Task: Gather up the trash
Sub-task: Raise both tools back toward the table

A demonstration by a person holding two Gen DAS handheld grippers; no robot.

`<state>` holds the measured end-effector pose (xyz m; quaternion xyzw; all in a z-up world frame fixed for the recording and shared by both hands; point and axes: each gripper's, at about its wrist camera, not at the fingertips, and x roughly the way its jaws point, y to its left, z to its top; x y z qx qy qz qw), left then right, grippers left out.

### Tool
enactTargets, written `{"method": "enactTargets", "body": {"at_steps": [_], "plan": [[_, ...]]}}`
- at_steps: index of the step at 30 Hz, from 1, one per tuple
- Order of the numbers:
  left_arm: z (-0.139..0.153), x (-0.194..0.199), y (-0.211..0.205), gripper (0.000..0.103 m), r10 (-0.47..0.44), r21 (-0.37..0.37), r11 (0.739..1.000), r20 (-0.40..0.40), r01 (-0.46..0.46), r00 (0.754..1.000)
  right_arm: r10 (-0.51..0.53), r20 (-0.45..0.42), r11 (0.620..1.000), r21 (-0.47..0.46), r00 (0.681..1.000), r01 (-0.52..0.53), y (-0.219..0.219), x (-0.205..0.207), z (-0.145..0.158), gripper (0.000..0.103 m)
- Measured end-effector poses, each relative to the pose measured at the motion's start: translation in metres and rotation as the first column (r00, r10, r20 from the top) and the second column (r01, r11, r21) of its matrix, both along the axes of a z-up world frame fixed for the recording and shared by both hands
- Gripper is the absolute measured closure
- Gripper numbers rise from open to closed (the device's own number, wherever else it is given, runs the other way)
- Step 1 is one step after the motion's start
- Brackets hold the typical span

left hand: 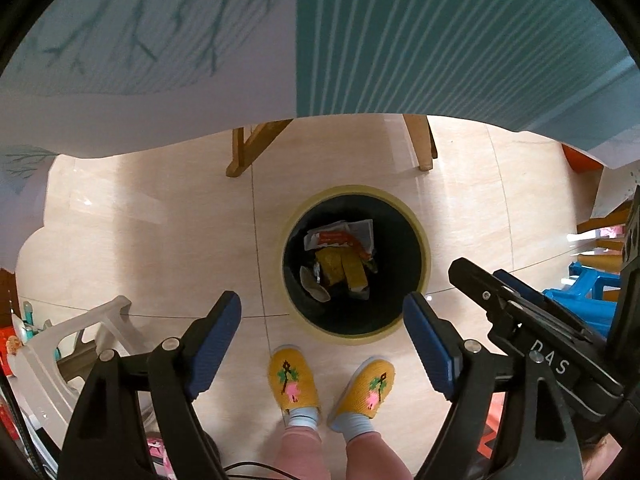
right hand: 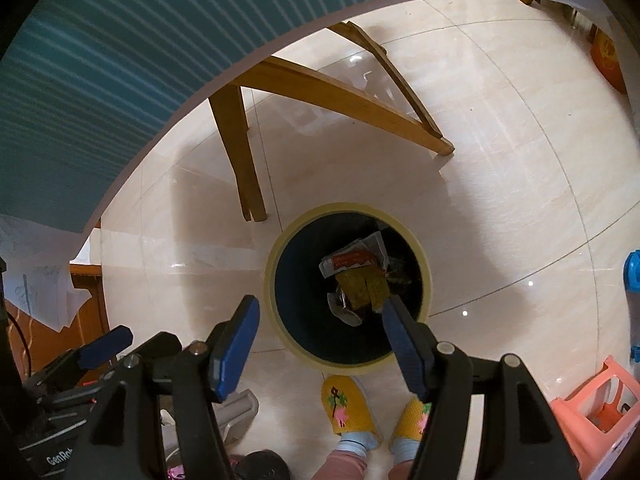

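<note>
We hold the left gripper [left hand: 322, 312] and right gripper [right hand: 320, 314] above the bin [left hand: 424, 240], jaws wide, nothing between. Wrappers [left hand: 340, 256] lie at its bottom, just beyond our slippers [left hand: 294, 376].

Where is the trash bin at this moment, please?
In both wrist views the trash bin stands on the tiled floor, just ahead of the person's yellow slippers and near the wooden table legs, below both open grippers.

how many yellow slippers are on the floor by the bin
2: the left slipper and the right slipper sit side by side on the person's feet, just in front of the round bin. None look hidden.
</note>
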<state>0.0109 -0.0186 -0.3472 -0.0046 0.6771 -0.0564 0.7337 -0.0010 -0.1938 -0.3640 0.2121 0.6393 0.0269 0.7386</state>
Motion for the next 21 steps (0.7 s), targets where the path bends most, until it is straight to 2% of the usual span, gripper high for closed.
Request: {"method": "enactTargets", "body": {"at_steps": [5,10,21], "plan": [[0.021,-0.007,0.003,0.021,-0.013,0.013,1.000,0.012,0.012,1.000,0.010,0.004,1.000,-0.008,1.000,-0.010,0.002,-0.003,0.014,0.039],[0.057,-0.015,0.012,0.021,-0.024,0.036,0.999,0.030,0.023,0.999,0.036,0.021,0.999,-0.020,0.999,-0.035,0.005,-0.011,0.049,0.039],[0.178,-0.038,0.042,0.021,-0.013,0.076,0.997,0.108,0.005,0.994,0.119,0.070,0.993,-0.026,0.990,-0.118,0.013,-0.038,0.152,0.039]]}}
